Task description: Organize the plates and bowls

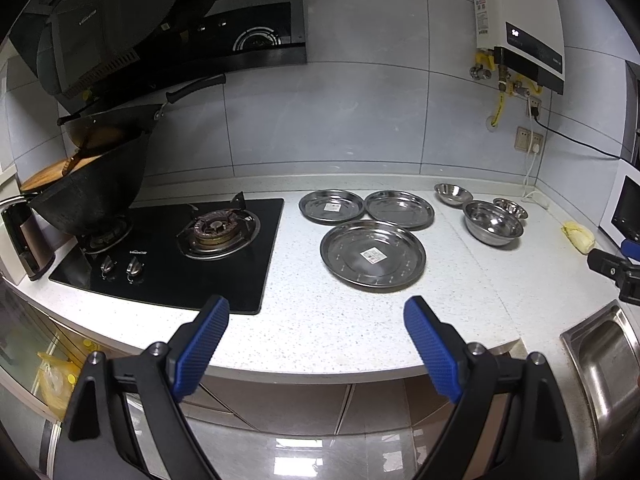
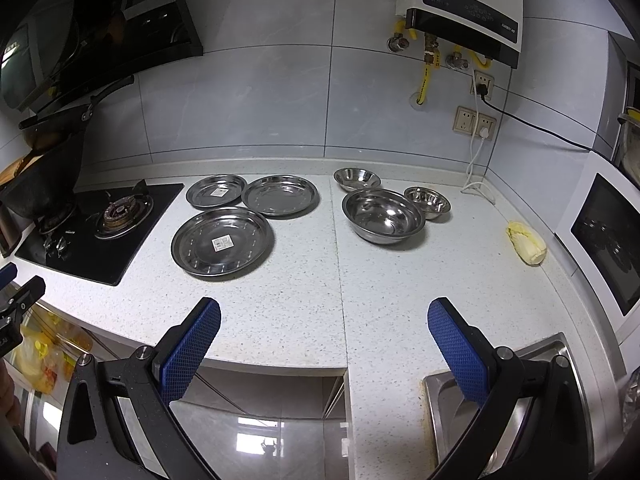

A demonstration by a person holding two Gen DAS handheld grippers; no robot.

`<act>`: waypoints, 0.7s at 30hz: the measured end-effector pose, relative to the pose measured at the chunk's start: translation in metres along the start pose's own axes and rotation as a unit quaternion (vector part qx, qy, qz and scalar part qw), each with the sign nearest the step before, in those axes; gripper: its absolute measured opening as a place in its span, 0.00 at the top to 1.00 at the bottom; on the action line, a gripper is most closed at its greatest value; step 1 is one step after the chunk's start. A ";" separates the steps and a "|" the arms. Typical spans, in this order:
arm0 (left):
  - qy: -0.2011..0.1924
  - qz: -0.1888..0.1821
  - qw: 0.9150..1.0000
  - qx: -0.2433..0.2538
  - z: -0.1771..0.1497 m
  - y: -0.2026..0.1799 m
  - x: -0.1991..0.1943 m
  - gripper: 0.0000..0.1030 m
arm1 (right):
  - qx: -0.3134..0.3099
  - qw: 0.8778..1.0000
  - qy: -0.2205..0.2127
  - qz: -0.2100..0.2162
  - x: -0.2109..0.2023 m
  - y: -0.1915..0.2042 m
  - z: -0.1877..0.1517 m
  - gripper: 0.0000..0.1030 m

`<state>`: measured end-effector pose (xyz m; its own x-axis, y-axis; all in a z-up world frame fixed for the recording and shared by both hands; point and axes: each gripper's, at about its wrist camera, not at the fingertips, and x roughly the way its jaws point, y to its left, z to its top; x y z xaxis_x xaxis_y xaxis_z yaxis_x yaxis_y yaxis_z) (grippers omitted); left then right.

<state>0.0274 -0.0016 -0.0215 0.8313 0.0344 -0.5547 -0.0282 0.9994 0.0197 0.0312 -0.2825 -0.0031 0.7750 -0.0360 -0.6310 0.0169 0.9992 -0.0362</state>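
Three steel plates lie on the white counter: a large one [image 1: 373,255] [image 2: 223,241] in front, a smaller labelled one [image 1: 331,207] [image 2: 216,191] behind left, another [image 1: 400,209] [image 2: 280,195] behind right. Three steel bowls stand to their right: a large one [image 1: 493,223] [image 2: 383,216], a small one [image 1: 453,193] [image 2: 357,178] behind it, and a smallest one [image 1: 510,207] [image 2: 427,201]. My left gripper [image 1: 316,312] is open and empty, over the counter's front edge before the large plate. My right gripper [image 2: 324,312] is open and empty, before the bowls.
A black gas hob [image 1: 172,248] [image 2: 96,228] with a wok [image 1: 88,192] lies left of the plates. A steel sink [image 1: 604,364] [image 2: 500,408] is at the front right. A yellow cabbage piece [image 1: 578,236] [image 2: 526,242] lies by a white microwave [image 2: 604,236]. Cables hang from wall sockets [image 2: 476,122].
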 end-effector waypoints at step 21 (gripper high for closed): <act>0.009 -0.006 1.000 -0.002 0.007 0.002 0.007 0.13 | -0.014 1.000 0.010 0.000 0.010 0.019 0.003 0.01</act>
<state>0.0374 0.0003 -0.0193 0.8219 0.0226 -0.5691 -0.0204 0.9997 0.0102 0.0418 -0.2637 -0.0077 0.7627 -0.0369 -0.6457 -0.0003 0.9983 -0.0575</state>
